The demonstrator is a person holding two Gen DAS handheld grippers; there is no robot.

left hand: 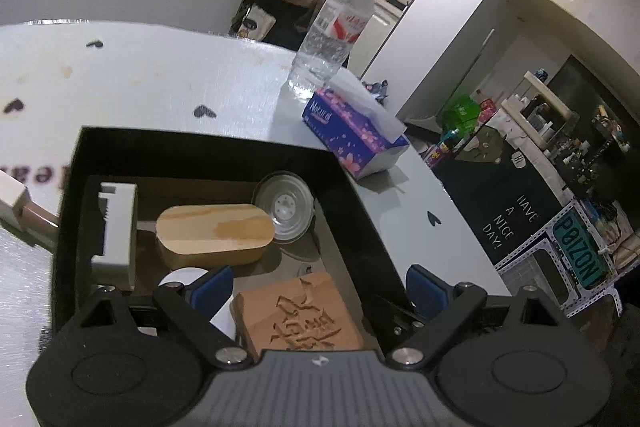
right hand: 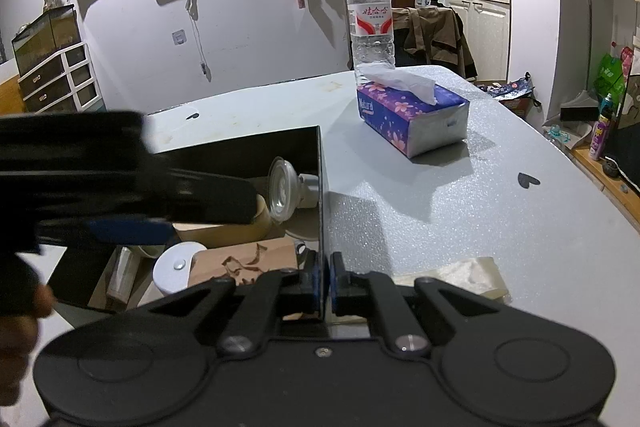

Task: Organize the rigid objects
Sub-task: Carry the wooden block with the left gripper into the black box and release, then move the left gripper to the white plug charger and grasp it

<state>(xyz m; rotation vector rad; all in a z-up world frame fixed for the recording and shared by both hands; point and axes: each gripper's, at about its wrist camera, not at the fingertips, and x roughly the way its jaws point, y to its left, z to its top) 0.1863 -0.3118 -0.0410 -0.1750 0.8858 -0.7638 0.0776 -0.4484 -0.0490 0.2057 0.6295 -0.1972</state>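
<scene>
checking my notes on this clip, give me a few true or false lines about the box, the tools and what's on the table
1. The right tool is clamped on the wall of the black box. True.
2. The left tool grips the carved brown block. False: its pads stand wide apart and the block lies loose in the box.
3. The water bottle lies on its side. False: it stands upright behind the tissue box.
4. The oval wooden piece lies inside the black box. True.
5. The tissue box sits inside the black box. False: it rests on the table, outside it.
</scene>
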